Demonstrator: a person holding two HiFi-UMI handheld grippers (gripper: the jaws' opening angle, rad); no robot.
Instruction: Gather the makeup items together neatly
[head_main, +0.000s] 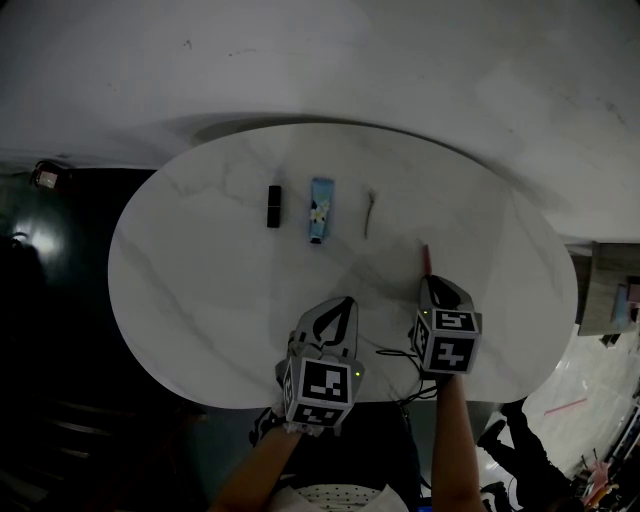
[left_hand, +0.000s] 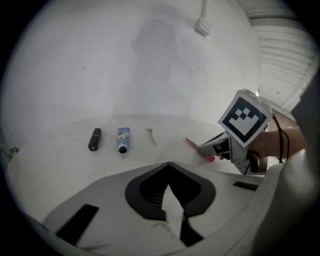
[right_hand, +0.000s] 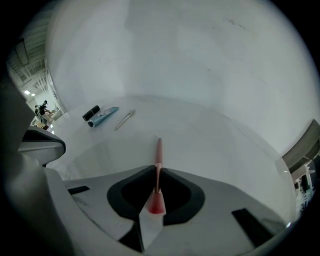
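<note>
On the white oval table (head_main: 180, 300), a black lipstick (head_main: 274, 206), a blue tube (head_main: 320, 210) and a thin metal stick (head_main: 369, 213) lie in a row at the far side. Right of them a pink makeup pen (head_main: 425, 258) points away from me, its near end clamped in my right gripper (head_main: 432, 283). In the right gripper view the pen (right_hand: 158, 152) sticks out forward between the closed jaws (right_hand: 157, 169). My left gripper (head_main: 347, 300) hovers near the front edge, shut and empty, with its tips (left_hand: 169, 163) together. It faces the lipstick (left_hand: 94, 139) and tube (left_hand: 123, 140).
The table stands against a pale wall (head_main: 320, 60). Dark floor (head_main: 50, 300) lies to its left, and a grey box (head_main: 610, 290) sits off its right edge. A thin cable (head_main: 395, 355) runs along the front edge between my grippers.
</note>
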